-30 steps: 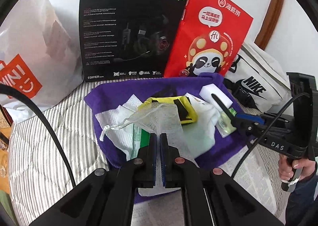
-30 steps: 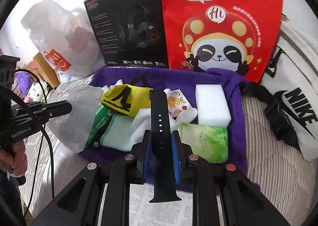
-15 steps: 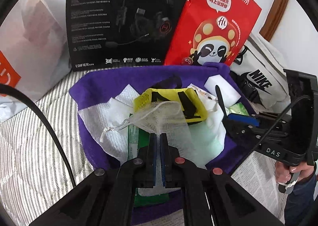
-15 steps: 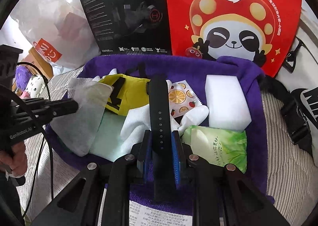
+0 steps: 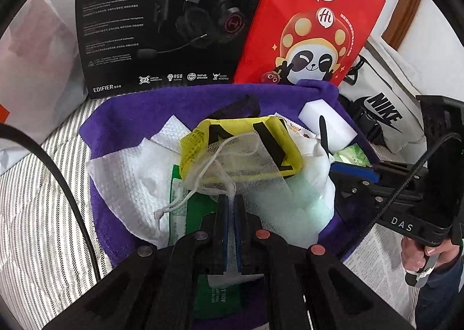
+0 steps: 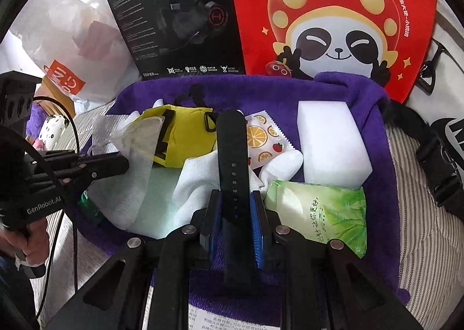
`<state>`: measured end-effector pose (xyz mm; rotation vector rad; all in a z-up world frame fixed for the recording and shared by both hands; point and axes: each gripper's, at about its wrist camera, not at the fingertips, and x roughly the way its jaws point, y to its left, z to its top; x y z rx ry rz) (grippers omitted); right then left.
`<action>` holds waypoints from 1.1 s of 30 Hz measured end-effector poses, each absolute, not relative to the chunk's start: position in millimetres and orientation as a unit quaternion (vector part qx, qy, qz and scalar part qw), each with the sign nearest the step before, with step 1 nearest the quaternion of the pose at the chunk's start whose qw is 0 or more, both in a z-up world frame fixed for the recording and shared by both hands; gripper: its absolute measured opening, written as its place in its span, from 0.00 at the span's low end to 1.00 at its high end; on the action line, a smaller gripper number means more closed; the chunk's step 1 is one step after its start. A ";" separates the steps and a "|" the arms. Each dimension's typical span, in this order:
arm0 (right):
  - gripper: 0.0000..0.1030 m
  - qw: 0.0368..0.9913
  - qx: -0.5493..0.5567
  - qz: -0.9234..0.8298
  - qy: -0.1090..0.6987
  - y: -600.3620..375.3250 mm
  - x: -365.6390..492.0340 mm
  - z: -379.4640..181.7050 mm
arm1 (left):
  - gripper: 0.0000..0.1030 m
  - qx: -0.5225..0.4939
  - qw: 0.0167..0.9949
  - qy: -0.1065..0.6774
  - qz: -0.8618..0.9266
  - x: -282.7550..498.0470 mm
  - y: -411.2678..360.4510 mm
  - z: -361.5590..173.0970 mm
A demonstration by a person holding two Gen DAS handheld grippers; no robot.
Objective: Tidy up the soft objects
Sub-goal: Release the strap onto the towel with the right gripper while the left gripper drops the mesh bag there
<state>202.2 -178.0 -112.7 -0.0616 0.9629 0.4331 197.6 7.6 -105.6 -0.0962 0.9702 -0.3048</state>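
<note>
1. Both grippers have pushed in closer over the purple towel (image 6: pixel 374 185) since a second ago, and the black headset box (image 5: pixel 162 22) and red panda bag (image 5: pixel 316 25) now loom larger behind it.
2. Left gripper (image 5: pixel 231 205) has its jaws pressed together on the white mesh pouch (image 5: pixel 246 164), which now drapes right over the yellow mesh bag (image 5: pixel 232 132); earlier it hung short of it.
3. The pouch's drawstring (image 5: pixel 185 199) trails down to the left over a white paper towel (image 5: pixel 133 167).
4. Right gripper (image 6: pixel 235 199) is clamped on the black watch strap (image 6: pixel 232 150), just as before.
5. The strap's long axis runs straight away from the camera, its free tip pointing toward the red bag and its holes facing up.
6. It hovers above the pile, between the yellow bag and the orange-print sachet (image 6: pixel 262 138).
7. A white sponge block (image 6: pixel 330 138) and a green tissue pack (image 6: pixel 322 214) lie to the right on the towel.
</note>
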 end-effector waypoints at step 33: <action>0.70 0.887 -0.043 0.172 0.426 -187.0 145.9 -68.8 | 0.84 -0.024 0.895 0.438 -0.079 127.7 10.7 -53.7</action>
